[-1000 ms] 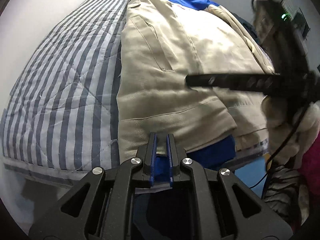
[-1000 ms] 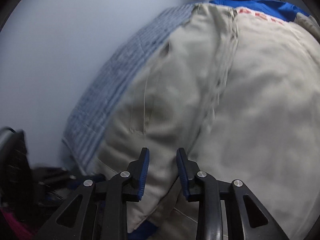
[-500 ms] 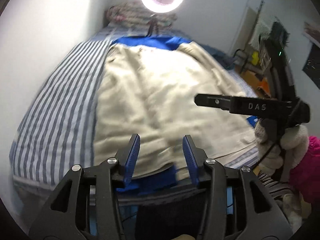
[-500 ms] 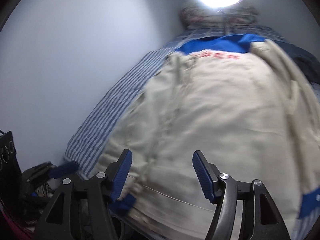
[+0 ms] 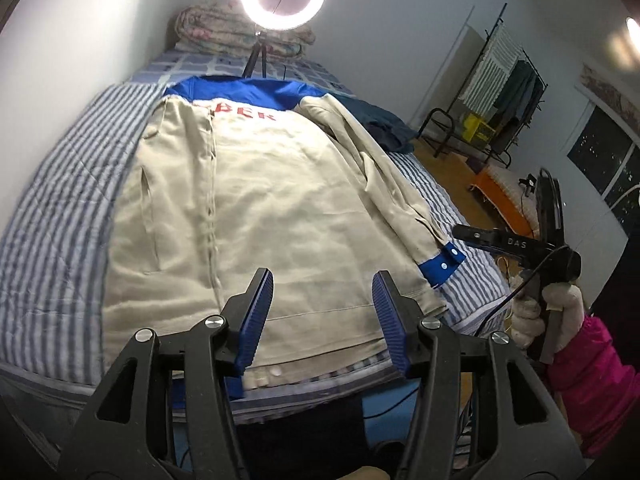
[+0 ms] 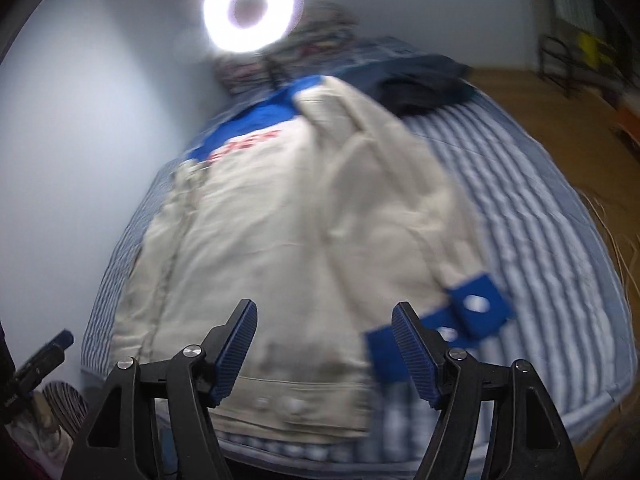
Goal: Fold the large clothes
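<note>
Jaws were opening on both tools: left gripper (image 5: 322, 312) and right gripper (image 6: 325, 344) hung above the hem with nothing between them, while the beige jacket (image 5: 256, 208) lay spread flat on the striped bed (image 5: 60, 200), its blue cuff (image 6: 476, 312) at the right edge.

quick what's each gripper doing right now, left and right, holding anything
Left gripper: jaws opening, empty, above the beige jacket with blue collar.
Right gripper: jaws opening, empty.

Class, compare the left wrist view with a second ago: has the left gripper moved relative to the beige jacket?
Yes. The left gripper has pulled up and back from the jacket hem, opening with nothing between its fingers.
</note>
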{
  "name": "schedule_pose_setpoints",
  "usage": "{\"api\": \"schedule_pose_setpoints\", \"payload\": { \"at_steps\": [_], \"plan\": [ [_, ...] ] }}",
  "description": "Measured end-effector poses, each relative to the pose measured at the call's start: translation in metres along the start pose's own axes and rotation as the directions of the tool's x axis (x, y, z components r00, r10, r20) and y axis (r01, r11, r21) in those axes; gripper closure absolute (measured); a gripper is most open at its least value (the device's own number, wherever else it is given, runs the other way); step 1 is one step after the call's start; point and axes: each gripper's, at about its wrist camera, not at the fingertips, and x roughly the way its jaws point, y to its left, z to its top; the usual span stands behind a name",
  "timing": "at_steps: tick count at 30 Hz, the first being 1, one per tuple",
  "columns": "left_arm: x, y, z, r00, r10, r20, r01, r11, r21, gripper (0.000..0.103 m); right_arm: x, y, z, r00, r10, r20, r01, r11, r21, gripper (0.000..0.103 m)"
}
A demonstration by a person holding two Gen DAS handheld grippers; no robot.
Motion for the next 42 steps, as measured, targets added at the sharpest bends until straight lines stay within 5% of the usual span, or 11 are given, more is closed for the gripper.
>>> {"api": "schedule_pose_setpoints", "payload": {
  "at_steps": [5, 12, 19, 21, 24, 30, 35, 42],
  "plan": [
    [0.009, -0.002, 0.003, 0.999, -0.024, -0.023, 0.023, 0.998, -0.059, 0.050, 0.005, -0.054, 0.005, 0.997, -0.068, -0.043, 0.073, 0.987, 0.144, 0.027],
    [0.012, 0.000, 0.003, 0.999, -0.036, -0.035, 0.032, 0.995, -0.099, 0.050, 0.038, -0.115, -0.004, 0.994, 0.020, -0.103, 0.027, 0.902, 0.431, 0.027],
    [0.012, -0.002, 0.002, 0.999, -0.027, -0.042, 0.022, 0.994, -0.105, 0.050, 0.066, -0.127, -0.005, 0.994, 0.059, -0.096, -0.003, 0.865, 0.503, 0.034],
    [0.012, -0.003, 0.001, 0.999, -0.023, -0.045, 0.018, 0.995, -0.098, 0.050, 0.072, -0.122, -0.001, 0.991, 0.077, -0.109, -0.016, 0.879, 0.476, 0.073],
    [0.013, -0.003, 0.000, 0.999, -0.014, -0.052, 0.009, 0.996, -0.088, 0.050, 0.069, -0.110, 0.005, 0.993, 0.048, -0.110, 0.001, 0.912, 0.411, 0.097],
    [0.014, 0.002, 0.003, 0.999, -0.001, -0.054, -0.003, 0.996, -0.089, 0.050, 0.022, -0.085, 0.027, 0.994, -0.111, 0.021, 0.103, 0.967, 0.233, 0.098],
    [0.018, 0.002, 0.003, 0.998, -0.002, -0.055, -0.003, 0.996, -0.092, 0.050, -0.026, -0.056, 0.046, 0.950, -0.252, 0.185, 0.242, 0.967, 0.076, 0.098],
    [0.024, 0.001, 0.000, 0.998, -0.005, -0.066, -0.001, 0.996, -0.094, 0.050, -0.039, 0.031, 0.033, 0.929, -0.224, 0.296, 0.301, 0.921, -0.247, 0.098]
  ]
}}
